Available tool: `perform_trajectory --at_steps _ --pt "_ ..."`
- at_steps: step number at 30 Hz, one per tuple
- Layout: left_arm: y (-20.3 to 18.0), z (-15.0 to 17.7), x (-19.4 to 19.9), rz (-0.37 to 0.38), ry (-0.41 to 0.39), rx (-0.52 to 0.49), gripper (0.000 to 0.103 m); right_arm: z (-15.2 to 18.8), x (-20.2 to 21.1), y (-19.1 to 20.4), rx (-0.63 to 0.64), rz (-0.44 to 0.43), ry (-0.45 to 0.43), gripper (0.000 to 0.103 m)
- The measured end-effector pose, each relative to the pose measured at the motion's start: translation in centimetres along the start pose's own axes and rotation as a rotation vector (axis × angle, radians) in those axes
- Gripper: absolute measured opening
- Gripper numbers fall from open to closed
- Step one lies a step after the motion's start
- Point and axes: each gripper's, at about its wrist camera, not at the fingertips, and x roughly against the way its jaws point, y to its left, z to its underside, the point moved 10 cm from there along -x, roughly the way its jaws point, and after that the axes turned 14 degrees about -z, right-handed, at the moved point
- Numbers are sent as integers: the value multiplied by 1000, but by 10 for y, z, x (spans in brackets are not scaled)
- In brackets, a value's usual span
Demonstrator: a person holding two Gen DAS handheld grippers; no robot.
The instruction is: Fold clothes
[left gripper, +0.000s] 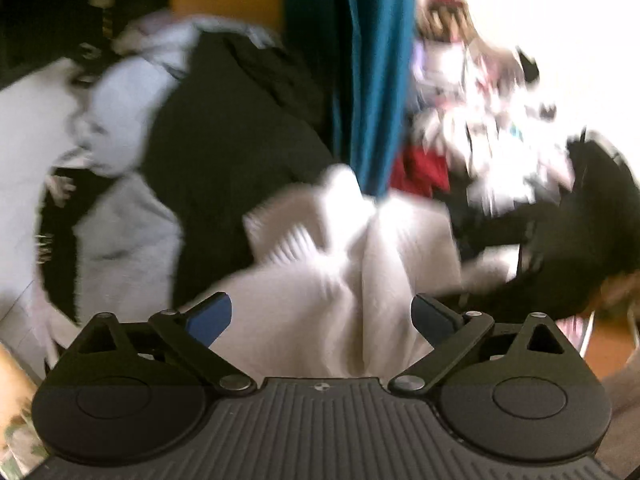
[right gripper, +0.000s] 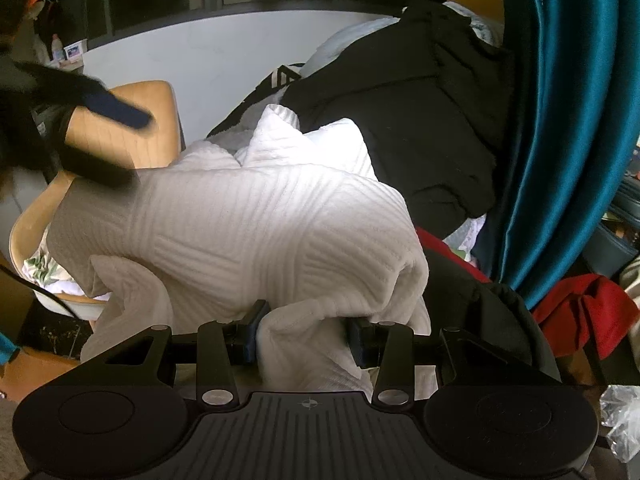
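Right claw (right gripper: 304, 334) is clamped on a bunched fold of the white ribbed knit (right gripper: 256, 220) at bottom centre; left claw (left gripper: 322, 320) gapes wide. Soft, floppy stuff, so probably best grabbed by an edge.

Left wrist view: very near, blurred, facing forward over the white ribbed garment (left gripper: 352, 272) toward a teal curtain (left gripper: 372, 80). Right wrist view: equally near, sharper, looking across the same garment toward a white wall (right gripper: 192, 52). Shared by both: garment, curtain, black clothing (left gripper: 232, 128).
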Motion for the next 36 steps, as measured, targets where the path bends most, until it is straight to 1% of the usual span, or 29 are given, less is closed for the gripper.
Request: perform_trajectory --at_steps 2,3,7,9,11,13,14,15,16,19,20,21,24,27,30,32,33,34,35,36 --pt "-3 13 -21 -10 55 -14 100 1 0 1 1 1 -1 38" --pt "-2 16 -27 -13 65 -4 103 2 1 1 3 4 -1 38" --pt "2 23 -40 11 85 65 103 5 -1 2 2 27 -7 38" --pt "4 27 -46 23 95 99 103 6 0 2 -8 39 -17 41" --pt "6 30 -53 36 105 134 103 6 6 2 -13 55 -39 51" --pt "8 32 -55 45 110 149 103 7 22 5 -30 65 -94 69" --pt "8 32 -56 47 114 152 103 8 33 6 -43 71 -128 72" --pt "9 32 -56 50 117 154 103 12 45 4 -70 88 -165 81" --pt "9 33 -57 52 121 156 103 17 58 2 -99 106 -202 93" --pt "9 33 -59 60 131 162 103 50 92 -24 -255 185 -264 101" --pt "9 33 -60 62 135 165 103 71 100 -37 -344 211 -272 101" --pt "9 33 -61 65 138 167 103 91 108 -49 -435 237 -279 101" --pt "10 34 -63 72 148 173 103 154 123 -79 -721 271 -339 101" --pt "10 34 -65 80 159 180 103 193 111 -91 -898 255 -389 101" --pt "10 35 -65 79 168 185 103 216 85 -95 -965 224 -404 101" --pt "10 35 -64 72 174 188 103 218 69 -93 -1016 175 -427 101" --pt "10 35 -64 69 176 190 103 219 61 -93 -1041 150 -438 99" --pt "10 35 -64 66 179 192 103 220 53 -92 -1066 126 -449 85" --pt "10 35 -63 63 182 193 103 221 45 -92 -1091 101 -460 75" --pt "9 34 -62 55 181 186 103 215 44 -84 -1091 81 -485 53"
